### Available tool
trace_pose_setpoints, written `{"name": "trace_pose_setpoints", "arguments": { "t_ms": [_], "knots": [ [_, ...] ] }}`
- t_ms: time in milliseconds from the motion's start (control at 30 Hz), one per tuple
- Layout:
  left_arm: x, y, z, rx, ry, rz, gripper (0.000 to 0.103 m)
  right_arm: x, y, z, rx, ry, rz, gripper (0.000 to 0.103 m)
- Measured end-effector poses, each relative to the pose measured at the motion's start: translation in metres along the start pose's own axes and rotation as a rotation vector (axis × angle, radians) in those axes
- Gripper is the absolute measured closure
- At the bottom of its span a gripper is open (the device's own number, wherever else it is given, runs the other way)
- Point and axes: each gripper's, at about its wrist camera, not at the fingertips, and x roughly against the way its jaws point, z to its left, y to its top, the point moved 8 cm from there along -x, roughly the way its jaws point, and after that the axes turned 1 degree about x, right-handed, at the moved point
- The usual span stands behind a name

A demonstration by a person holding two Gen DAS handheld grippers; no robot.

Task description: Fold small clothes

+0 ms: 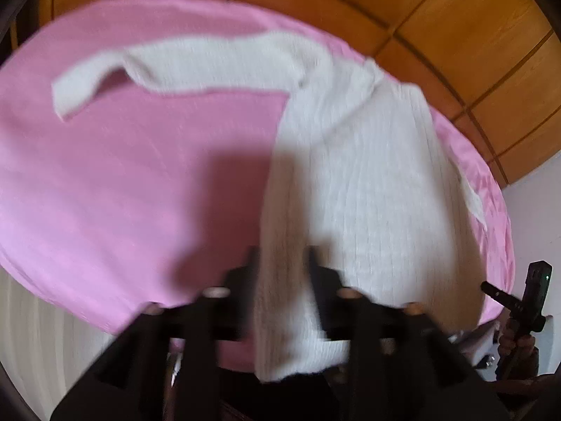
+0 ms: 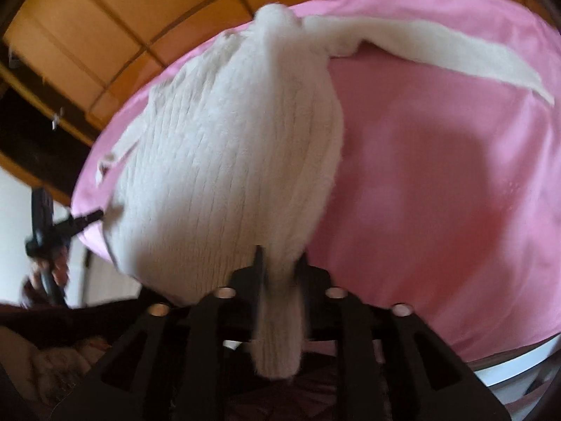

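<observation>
A: The left hand-held gripper [image 1: 282, 263] is clenching the hem of the white knit sweater [image 1: 350, 161], and the right hand-held gripper [image 2: 280, 263] is pinching another bunch of the same hem. Both are lifting cloth off the near edge of the surface.

B: So where is the sweater sitting?

A: It is lying along one side of the pink surface [image 1: 140, 175], body running from the near edge toward the far edge. One sleeve [image 1: 105, 77] is stretching out flat across the far part of the pink cover. The other sleeve seems to be tucked or hanging at the side edge; I cannot tell which.

B: How far along is the folding, would you say?

A: Early, I am judging. The body is not yet doubled over, and the long sleeve is still lying spread out. Bringing the hem up toward the collar and tucking that sleeve in are both looking like work left to do.

B: And the room?

A: The pink cover is draping over a rounded top. Orange-brown wooden panels [image 1: 473, 35] are showing beyond the far edge, and a pale wall is showing beside them. Everything is looking blurred.
</observation>
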Motion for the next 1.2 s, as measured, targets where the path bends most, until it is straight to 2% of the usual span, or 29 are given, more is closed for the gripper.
{"name": "trace_pose_setpoints", "arguments": {
  "t_ms": [67, 133, 167, 267, 333, 400, 500, 600, 633, 667, 700, 733, 867, 967, 1033, 1133, 1167, 1200],
  "knots": [
    [0.01, 0.009, -0.001, 0.009, 0.004, -0.047, 0.06, 0.007, 0.017, -0.02, -0.058, -0.028, -0.056, 0.063],
    [0.017, 0.02, -0.008, -0.009, 0.019, -0.094, 0.06, 0.019, 0.046, -0.059, -0.18, -0.066, -0.151, 0.055],
    [0.018, 0.023, -0.012, -0.016, 0.024, -0.106, 0.06, 0.021, 0.054, -0.073, -0.226, -0.08, -0.184, 0.055],
    [0.013, 0.031, -0.032, -0.026, -0.012, -0.123, 0.055, 0.027, 0.093, -0.147, -0.488, -0.09, -0.319, 0.055],
    [0.005, 0.033, -0.051, -0.058, -0.024, -0.126, 0.049, 0.022, 0.112, -0.182, -0.597, -0.112, -0.37, 0.055],
    [-0.005, 0.034, -0.069, -0.082, -0.027, -0.12, 0.049, 0.011, 0.128, -0.218, -0.697, -0.149, -0.394, 0.055],
    [-0.017, 0.033, -0.095, -0.128, -0.038, -0.106, 0.048, -0.007, 0.148, -0.258, -0.799, -0.159, -0.409, 0.055],
    [-0.03, 0.028, -0.116, -0.183, -0.041, -0.078, 0.045, -0.012, 0.173, -0.273, -0.824, -0.187, -0.454, 0.055],
    [-0.034, 0.027, -0.121, -0.192, -0.04, -0.067, 0.045, -0.015, 0.181, -0.277, -0.821, -0.203, -0.45, 0.061],
    [-0.037, 0.026, -0.124, -0.198, -0.042, -0.057, 0.045, -0.018, 0.189, -0.28, -0.802, -0.23, -0.434, 0.07],
    [-0.041, 0.025, -0.126, -0.204, -0.041, -0.045, 0.045, -0.018, 0.197, -0.282, -0.776, -0.247, -0.415, 0.093],
    [-0.043, 0.025, -0.129, -0.209, -0.043, -0.041, 0.045, -0.015, 0.202, -0.282, -0.744, -0.271, -0.407, 0.097],
    [-0.041, 0.029, -0.134, -0.21, -0.072, -0.05, 0.045, 0.033, 0.224, -0.282, -0.578, -0.441, -0.475, 0.098],
    [-0.036, 0.037, -0.129, -0.174, -0.09, -0.067, 0.043, 0.059, 0.224, -0.31, -0.577, -0.609, -0.477, 0.098],
    [-0.031, 0.046, -0.116, -0.13, -0.082, -0.085, 0.042, 0.067, 0.22, -0.325, -0.589, -0.647, -0.462, 0.098],
    [-0.018, 0.063, -0.079, -0.056, -0.019, -0.137, 0.034, 0.06, 0.219, -0.328, -0.559, -0.661, -0.427, 0.098],
    [-0.014, 0.069, -0.065, -0.031, 0.008, -0.153, 0.034, 0.062, 0.212, -0.324, -0.54, -0.651, -0.418, 0.093],
    [-0.007, 0.077, -0.042, 0.009, 0.052, -0.176, 0.031, 0.055, 0.213, -0.319, -0.527, -0.605, -0.406, 0.085]
  ]
}}
